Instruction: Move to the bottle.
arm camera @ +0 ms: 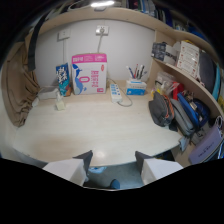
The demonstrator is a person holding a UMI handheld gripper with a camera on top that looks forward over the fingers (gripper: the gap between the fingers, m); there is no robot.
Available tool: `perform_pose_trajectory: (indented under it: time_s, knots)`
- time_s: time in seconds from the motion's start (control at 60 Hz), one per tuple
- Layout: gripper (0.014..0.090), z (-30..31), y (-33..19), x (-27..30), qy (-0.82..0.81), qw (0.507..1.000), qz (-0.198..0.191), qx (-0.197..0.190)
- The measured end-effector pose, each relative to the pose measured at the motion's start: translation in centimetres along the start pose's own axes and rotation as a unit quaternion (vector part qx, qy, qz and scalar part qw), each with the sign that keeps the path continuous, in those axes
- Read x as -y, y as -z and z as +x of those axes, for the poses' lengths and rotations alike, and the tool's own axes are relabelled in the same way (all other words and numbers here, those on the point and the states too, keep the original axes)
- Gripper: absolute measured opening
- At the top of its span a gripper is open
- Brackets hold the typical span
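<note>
Gripper [113,165]: fingers spread wide apart; nothing held between them; both tips sit at the near edge of the desktop, over the gap below it
Desktop [100,132]: pale wood; middle bare; items ranged along the back edge and the right side
Bottle [60,102]: small, pale, upright; near the back-left corner of the desktop, just in front of the blue carton; well beyond the fingers and left of them
Blue carton [63,78]: upright at the back edge, beside the pink-and-white box [89,73]; whether they touch, cannot tell
Power strip [116,92]: white; lies right of the box, cable trailing toward the right
Pen holder [136,86]: back edge, right of the strip; pens upright in it
Bags [172,112]: dark heap along the right edge of the desktop
Wall socket [102,30]: on the white wall above the box
</note>
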Motion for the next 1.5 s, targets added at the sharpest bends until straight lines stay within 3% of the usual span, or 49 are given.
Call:
perform_pose_trajectory:
  time_s: [0.283,0.55,0.783,1.1,1.5]
  knots:
    - [0.0867,-4.3,-0.6,0.7,0.014,0.999,0.014,0.026]
    - [0.0863,-13.7,-2.7,1.0,0.040,0.995,0.027,0.086]
    - [0.0872,-22.1,-6.6,4.6,0.059,0.987,0.068,0.130]
    - [0.0872,-27.1,-15.9,10.4,0.074,0.983,0.112,0.128]
    - [0.0873,-29.5,-24.0,13.9,0.073,0.984,0.116,0.116]
